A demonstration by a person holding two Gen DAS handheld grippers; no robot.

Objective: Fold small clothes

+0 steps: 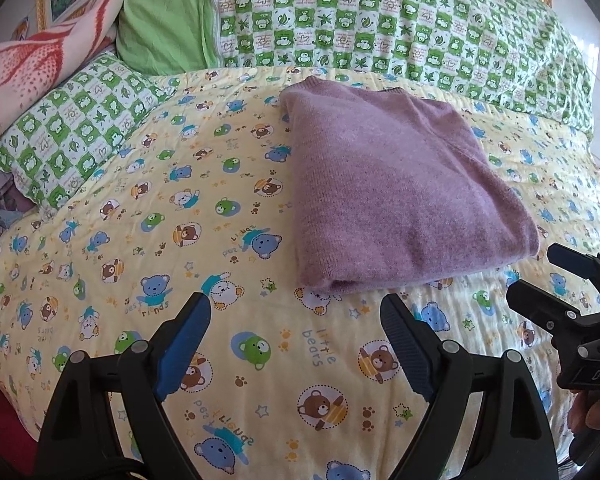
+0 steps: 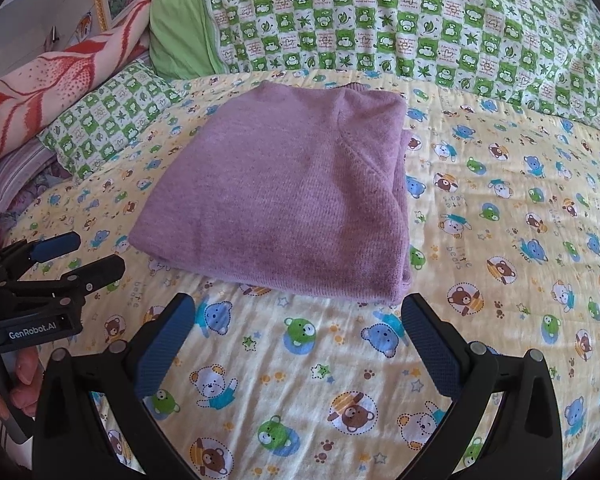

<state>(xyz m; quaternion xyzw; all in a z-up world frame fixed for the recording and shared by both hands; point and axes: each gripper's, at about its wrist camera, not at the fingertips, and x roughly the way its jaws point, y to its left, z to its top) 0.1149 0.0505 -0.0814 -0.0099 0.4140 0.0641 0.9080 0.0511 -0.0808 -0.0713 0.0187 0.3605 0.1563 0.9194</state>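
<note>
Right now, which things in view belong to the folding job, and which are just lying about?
Job:
purple sweater, folded
left claw, open
right claw, open

Lying about:
bear-print sheet
green checked quilt
green checked pillow
red floral blanket

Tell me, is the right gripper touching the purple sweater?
Apart. In the right wrist view, yellow bear-print sheet shows between the open right gripper and the folded purple sweater.
</note>
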